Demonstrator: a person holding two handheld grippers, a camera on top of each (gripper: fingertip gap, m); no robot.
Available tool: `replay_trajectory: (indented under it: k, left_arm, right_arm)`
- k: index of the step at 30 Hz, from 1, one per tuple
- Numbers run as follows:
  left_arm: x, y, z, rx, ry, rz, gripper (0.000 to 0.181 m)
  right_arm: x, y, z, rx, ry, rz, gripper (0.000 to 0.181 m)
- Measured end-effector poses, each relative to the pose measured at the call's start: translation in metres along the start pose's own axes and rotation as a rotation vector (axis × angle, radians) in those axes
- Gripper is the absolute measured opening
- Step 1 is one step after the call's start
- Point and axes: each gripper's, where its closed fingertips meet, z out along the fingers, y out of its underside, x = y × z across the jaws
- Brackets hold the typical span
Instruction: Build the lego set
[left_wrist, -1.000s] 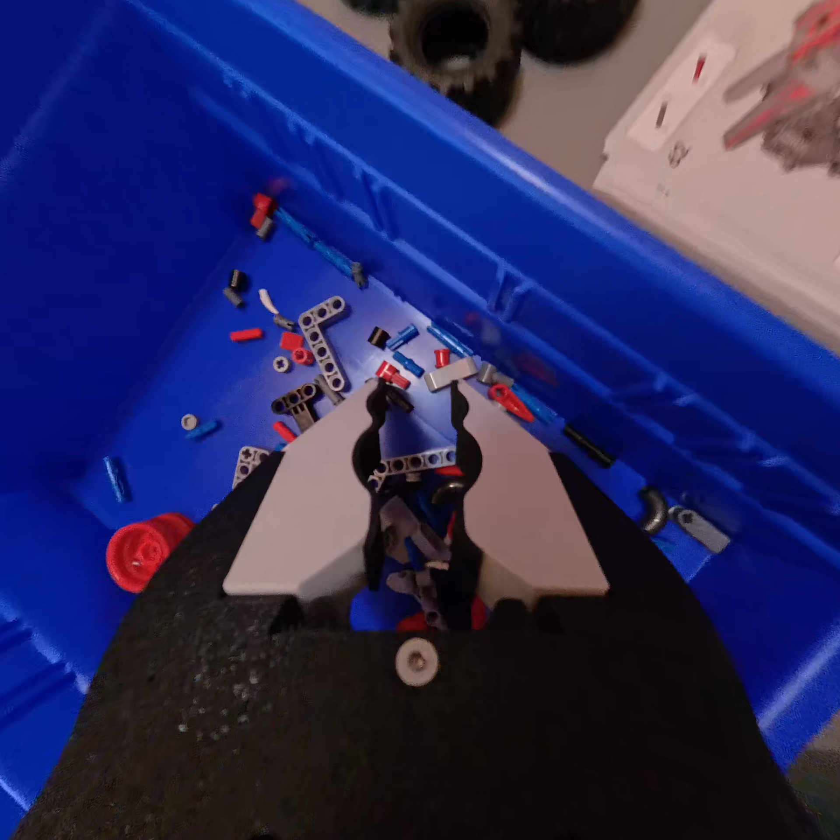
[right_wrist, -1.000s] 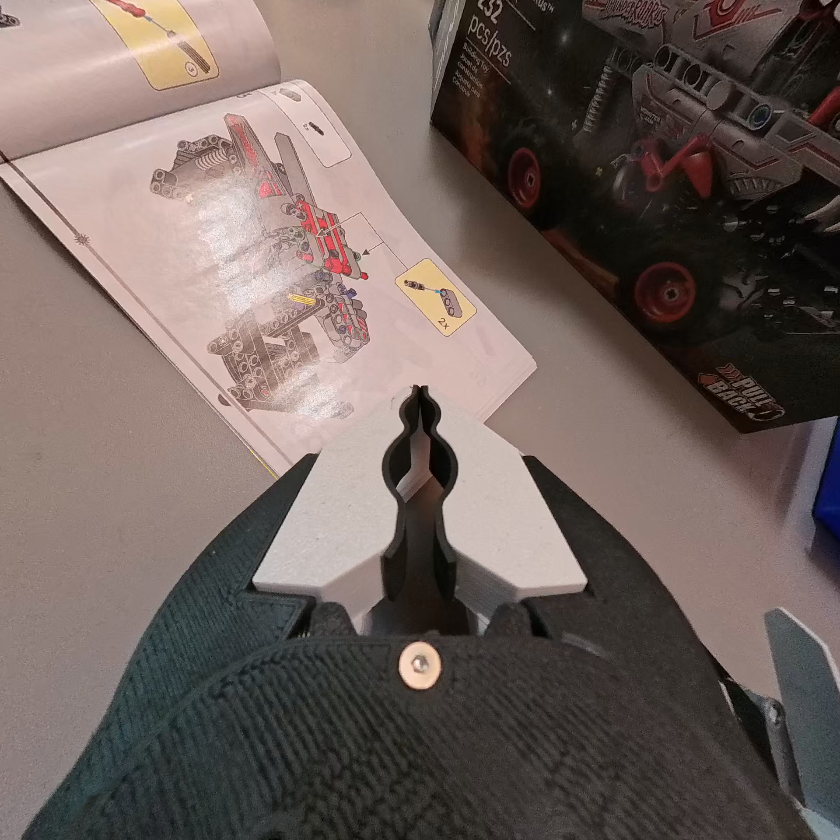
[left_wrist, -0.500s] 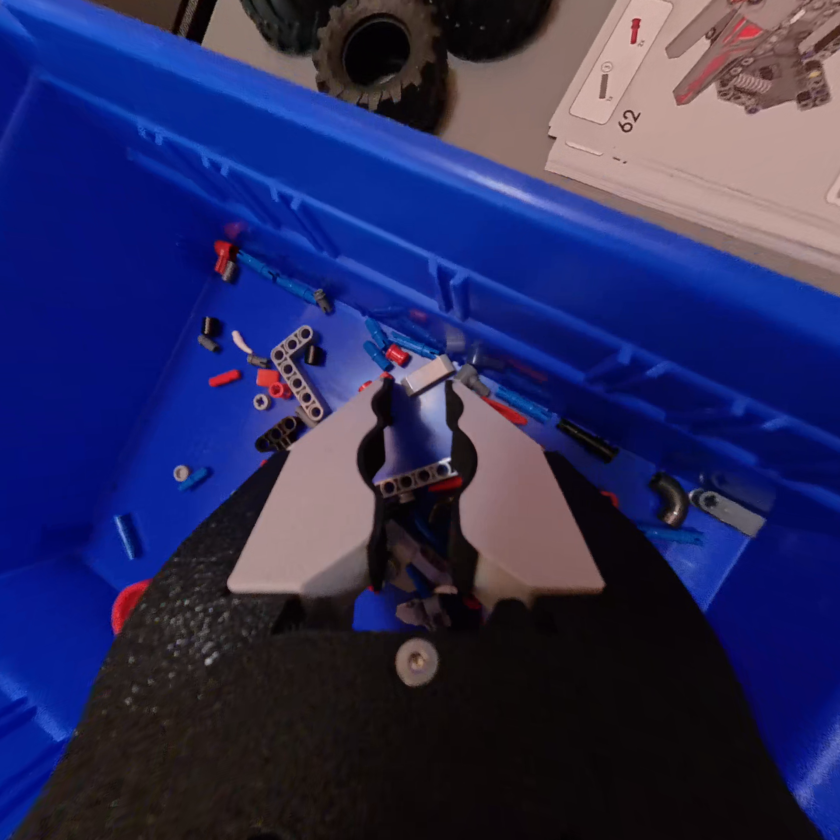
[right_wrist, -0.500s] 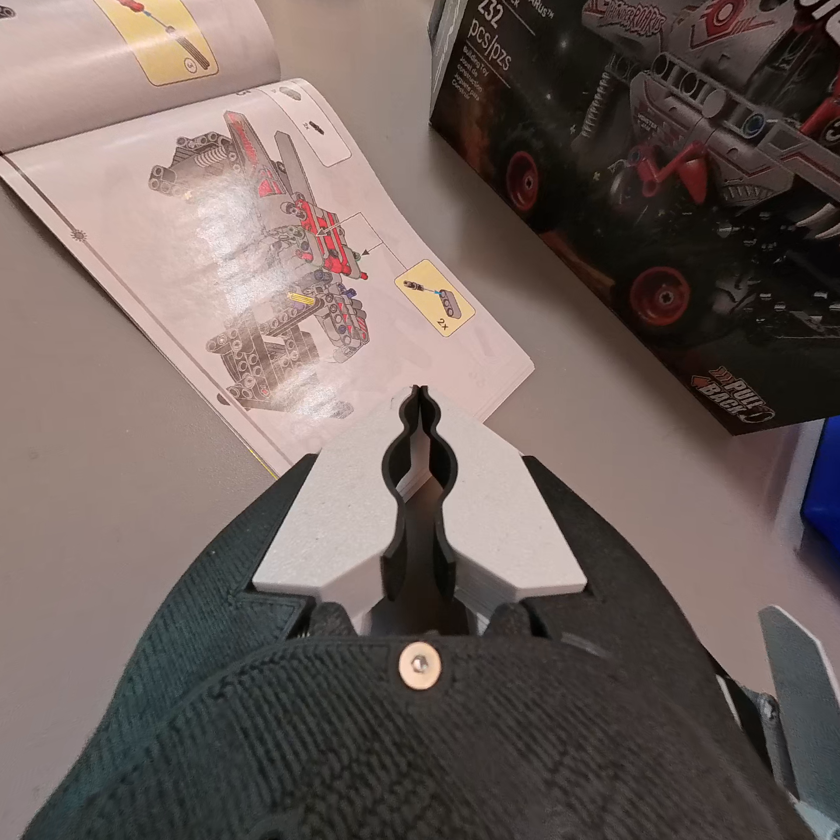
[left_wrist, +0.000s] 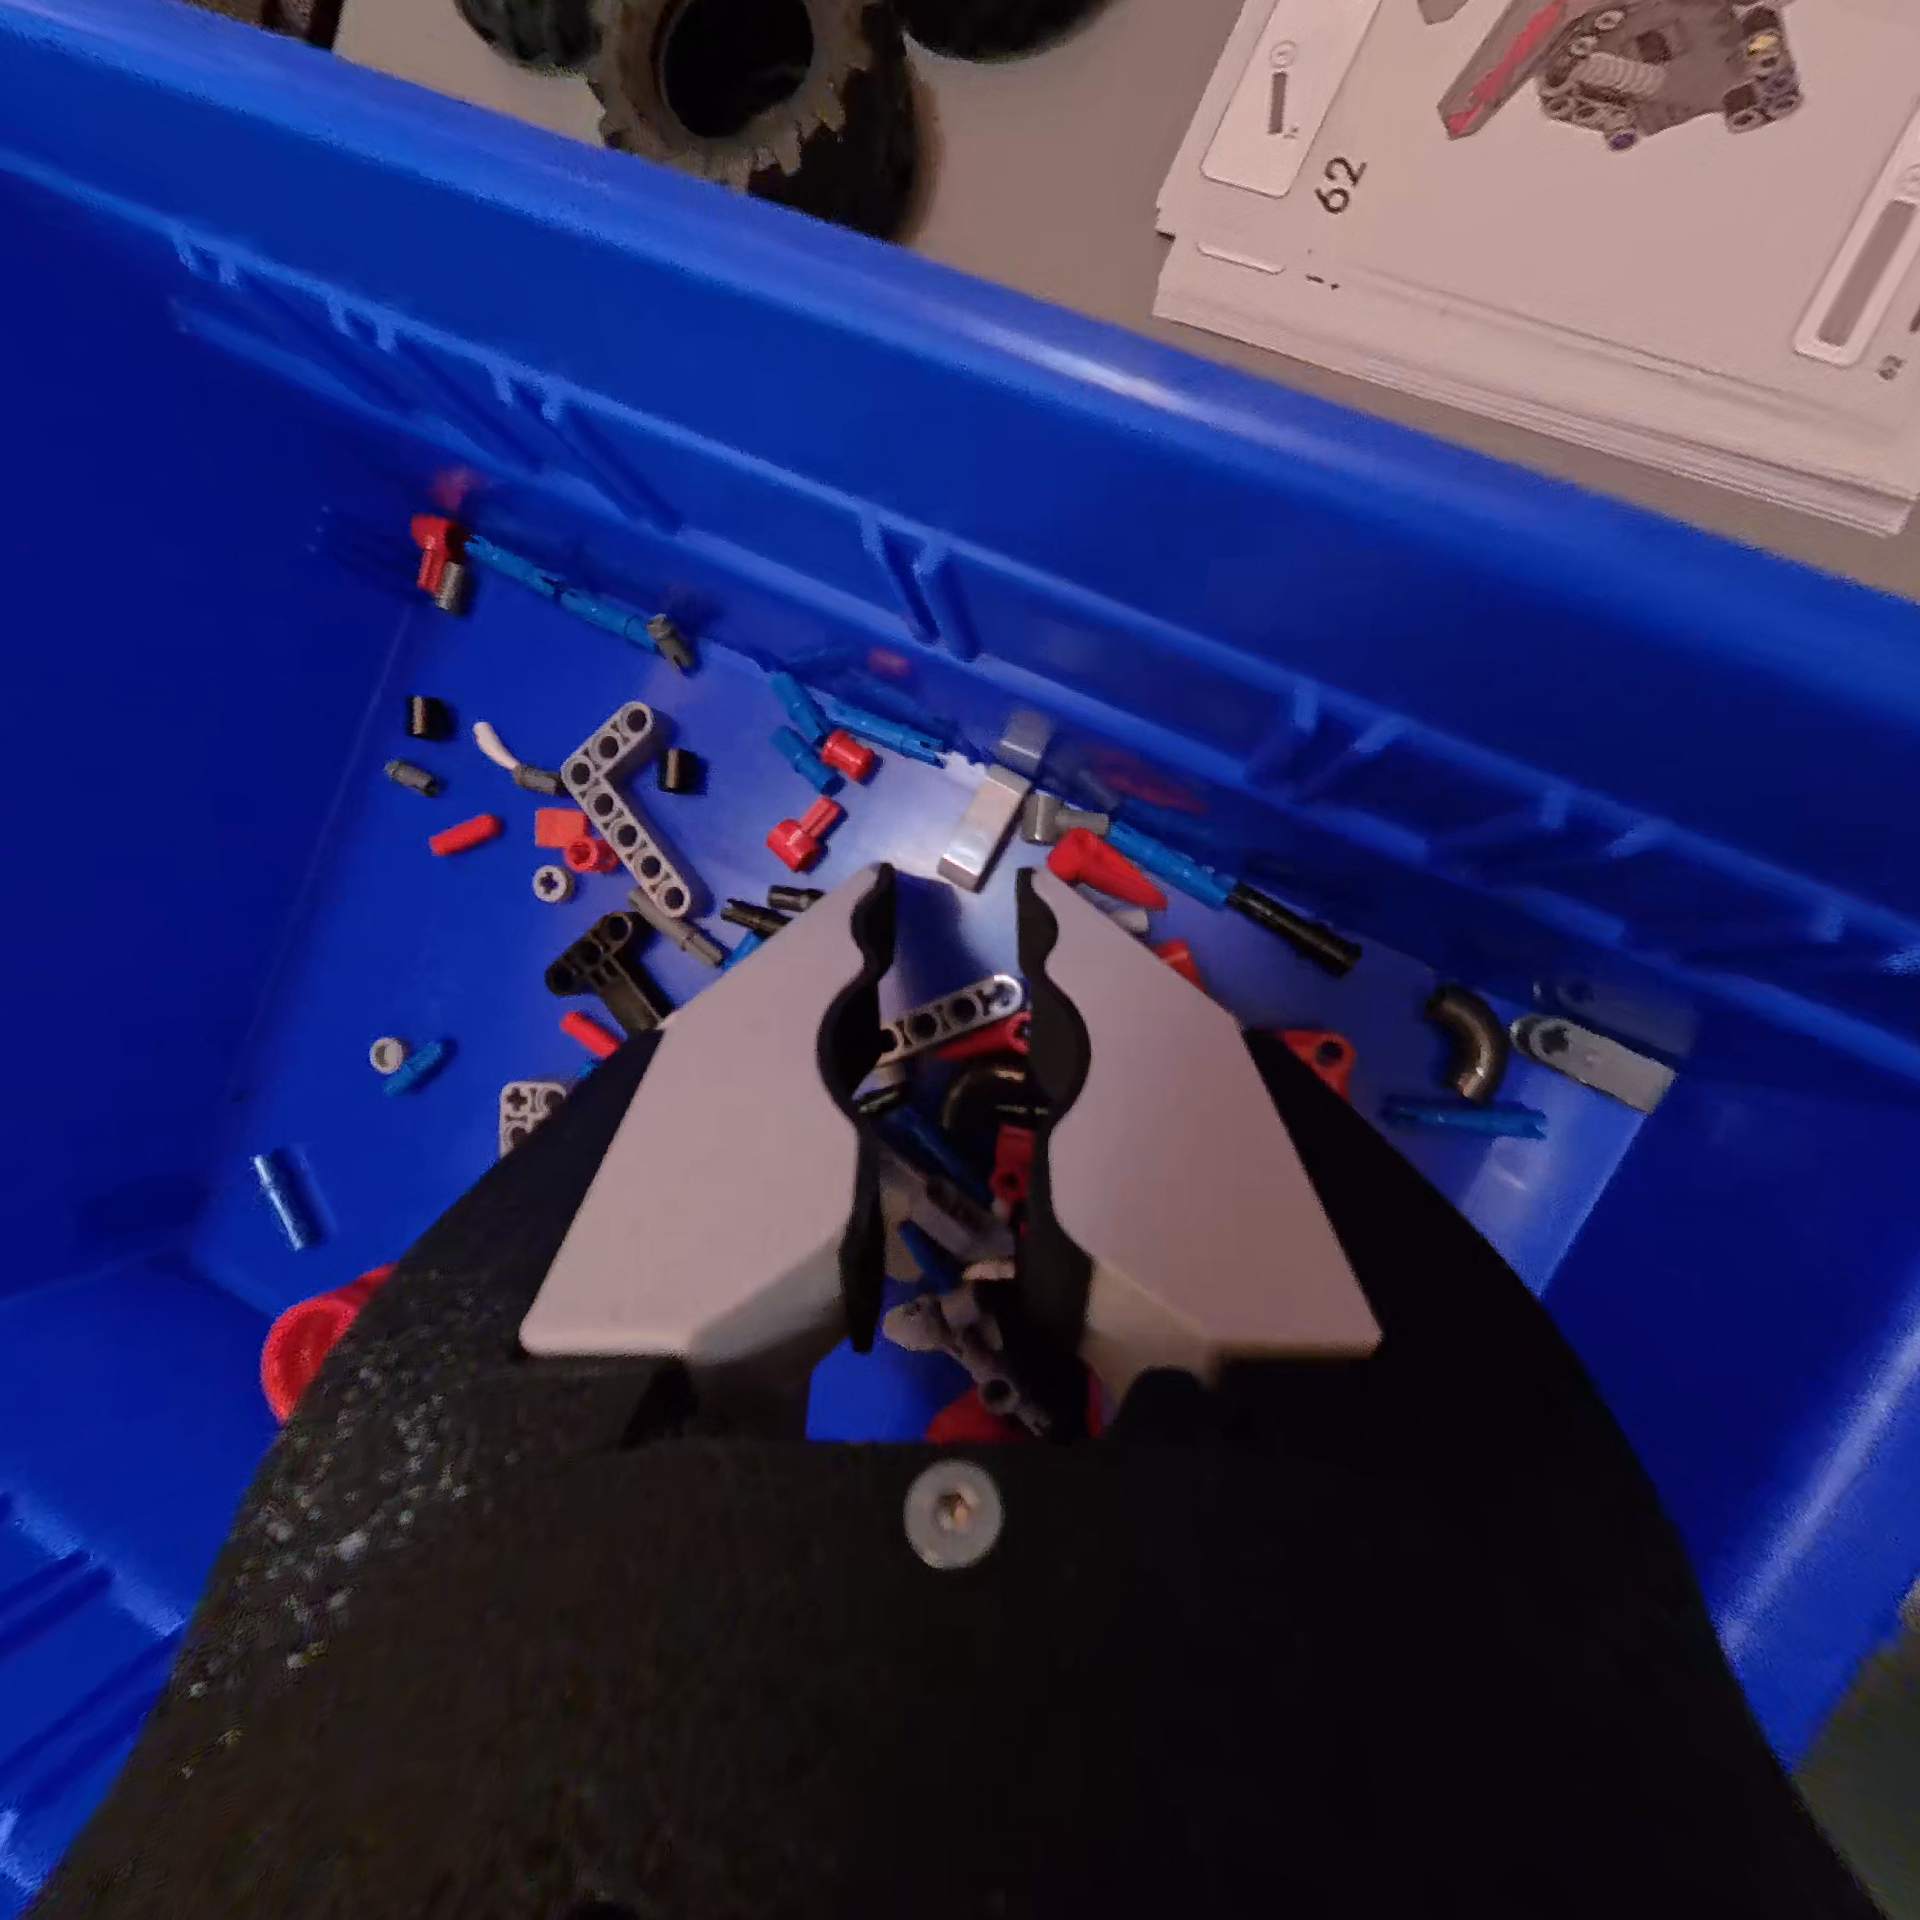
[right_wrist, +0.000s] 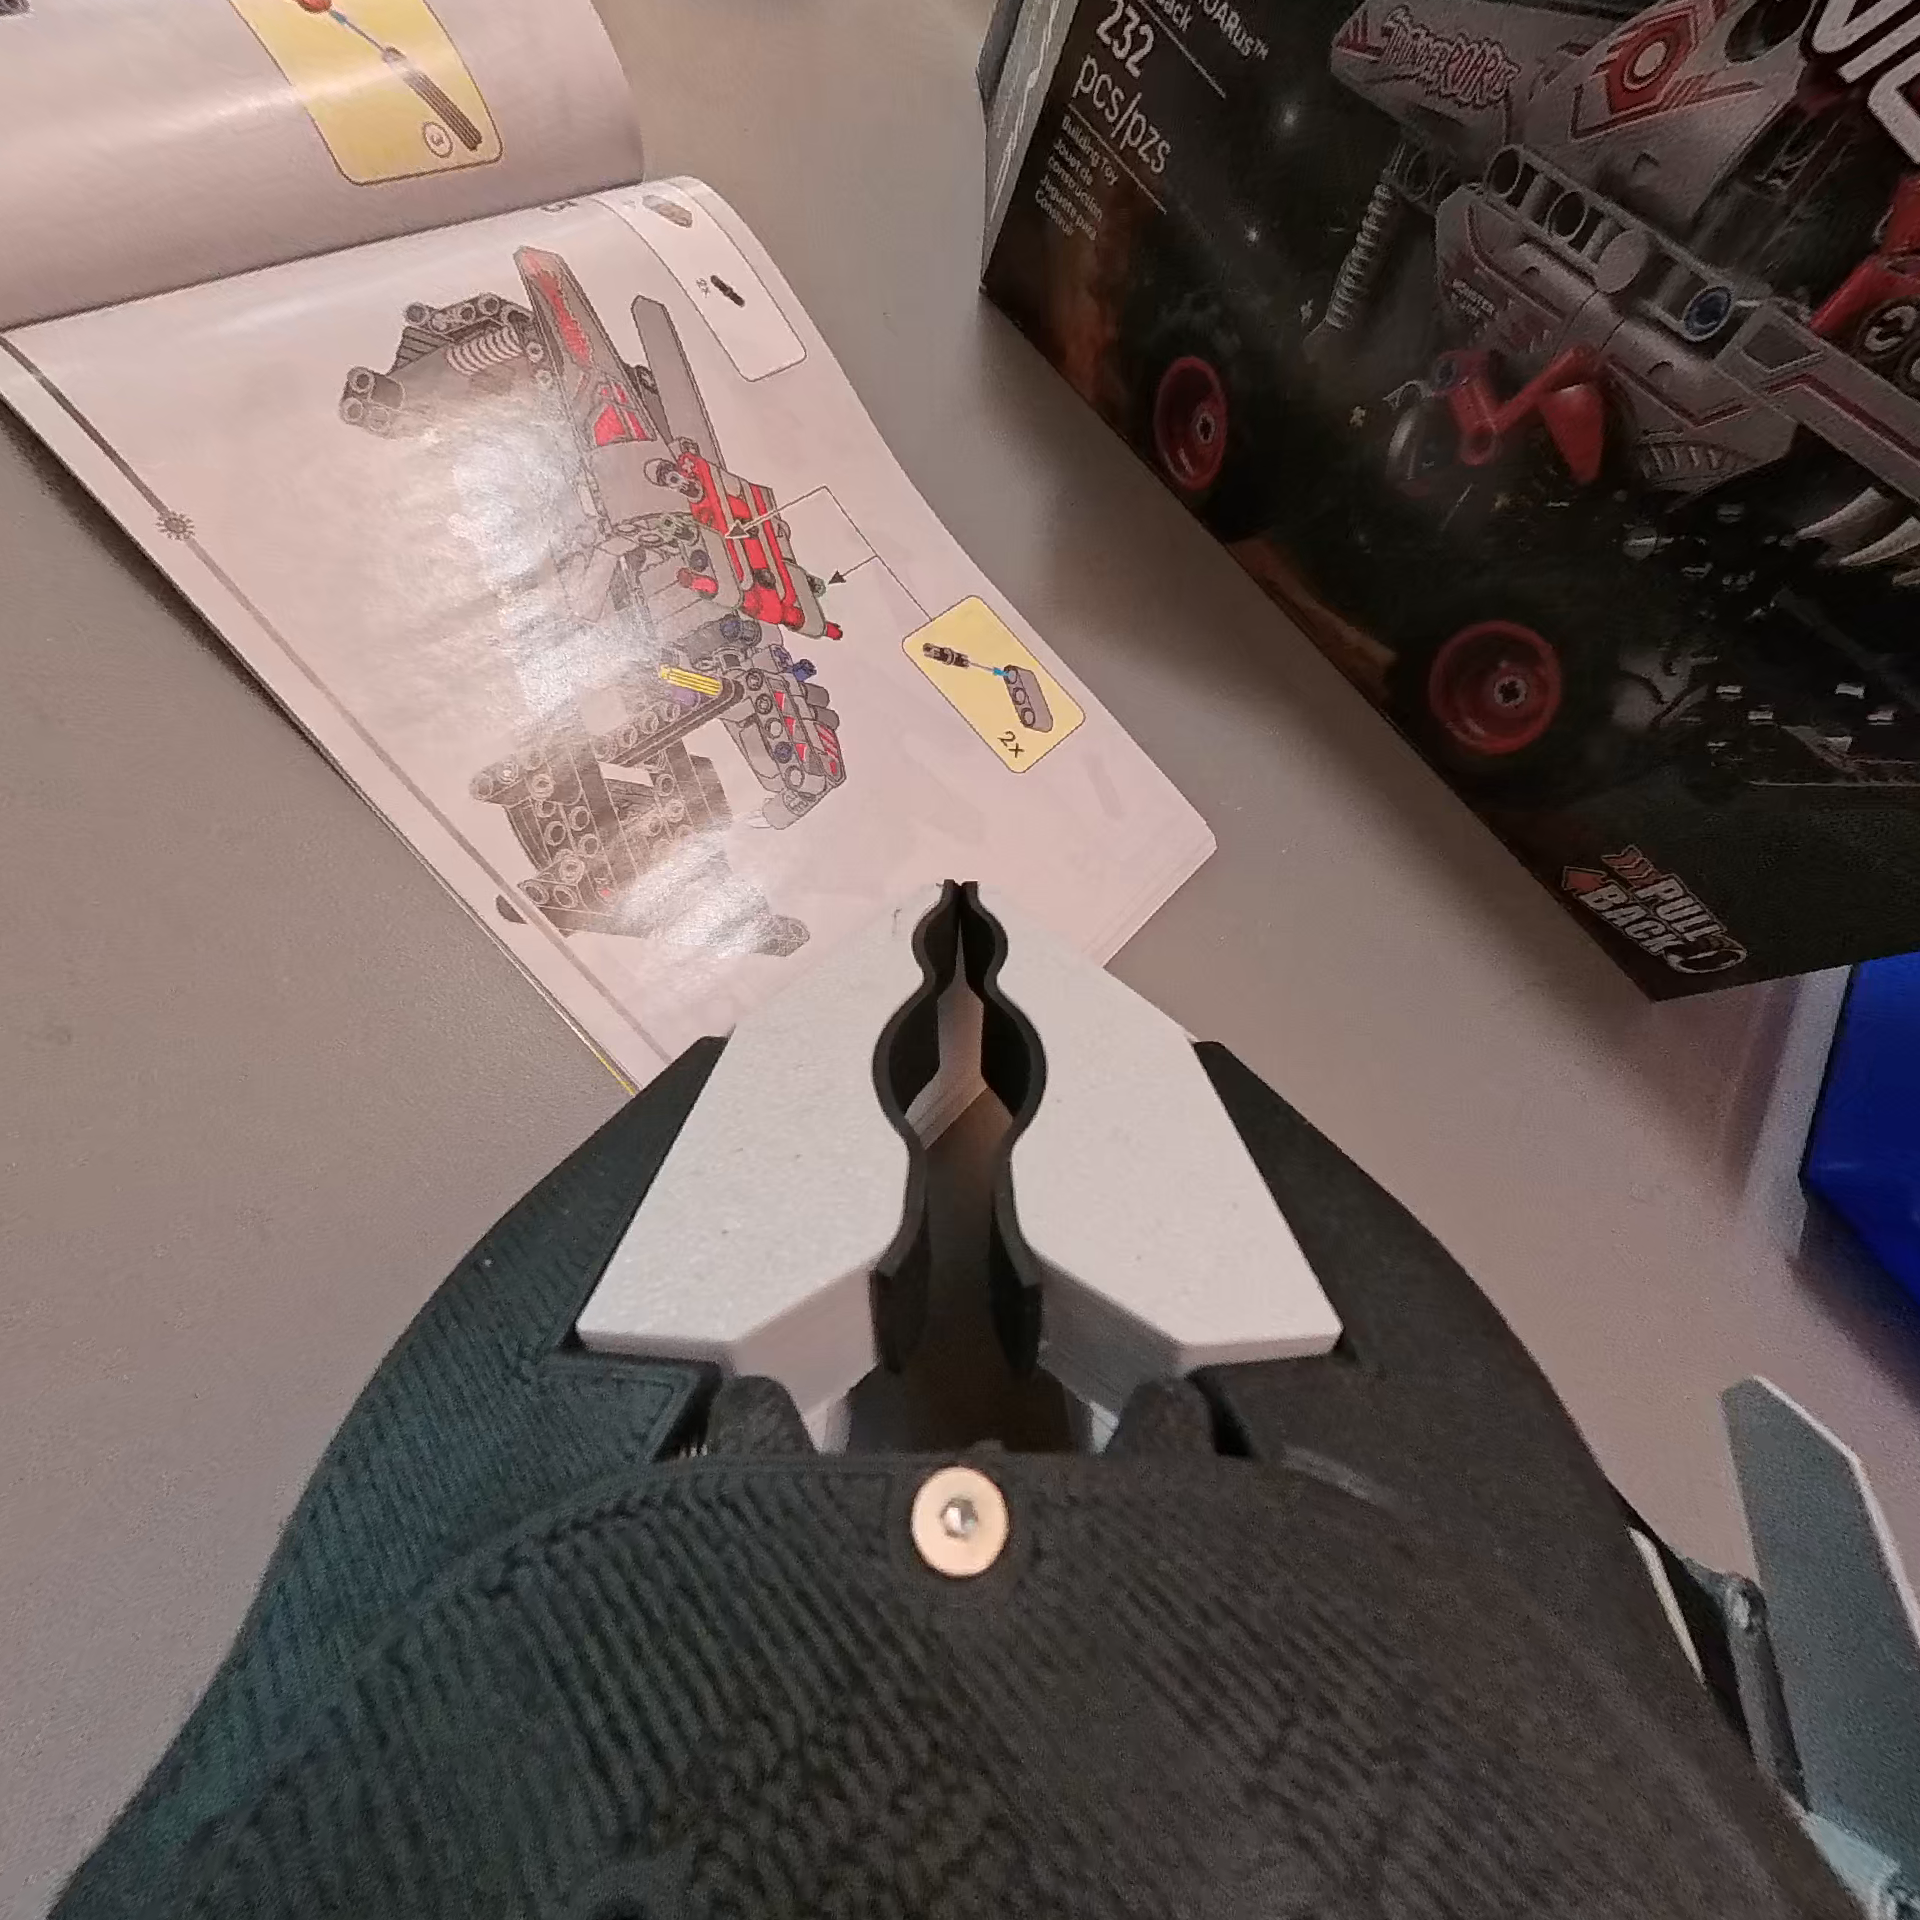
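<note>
Grey tabletop (right_wrist: 260, 1091) under everything; blue plastic bin (left_wrist: 1039, 436) sits on it, holding the loose lego pieces. Small grey block (left_wrist: 982, 831) lies on the bin floor near the far wall, just ahead of the left gripper (left_wrist: 954, 896). Left gripper hangs inside the bin, jaws parted with a clear gap, holding nothing. Between the fingers, lower down, a grey holed beam (left_wrist: 951, 1016) shows among a heap of red, blue and black bits. Off to the left: grey L-shaped beam (left_wrist: 623, 805), red pins, black connectors, blue axles along the wall. Red wheel hub (left_wrist: 312, 1340) partly hidden at the gripper's left edge. Beyond the bin wall, a black tyre (left_wrist: 748, 94) and the instruction booklet (left_wrist: 1558, 208).

Right gripper (right_wrist: 958, 891) hovers over the tabletop, tips pressed together, nothing between them. Ahead of it the open booklet (right_wrist: 623, 623); set box (right_wrist: 1507, 416) at the right.
</note>
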Motion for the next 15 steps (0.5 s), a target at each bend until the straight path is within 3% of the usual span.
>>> replay_trajectory:
  k: [6, 9, 12, 15]
  left_arm:
    - [0.005, -0.006, 0.004, 0.027, 0.035, 0.026, 0.007]
    - [-0.014, 0.003, -0.008, -0.053, -0.079, 0.005, 0.006]
    - [-0.036, -0.006, -0.040, 0.004, -0.212, -0.080, 0.006]
    - [-0.049, -0.030, -0.095, 0.127, -0.360, -0.148, 0.006]
  right_arm:
    - [-0.001, 0.000, 0.000, 0.002, 0.000, -0.006, 0.000]
    - [-0.001, 0.000, 0.000, 0.001, -0.007, 0.002, 0.000]
    - [-0.001, 0.000, 0.000, 0.000, -0.012, 0.009, 0.000]
    - [-0.001, 0.000, 0.000, 0.000, -0.010, 0.006, 0.000]
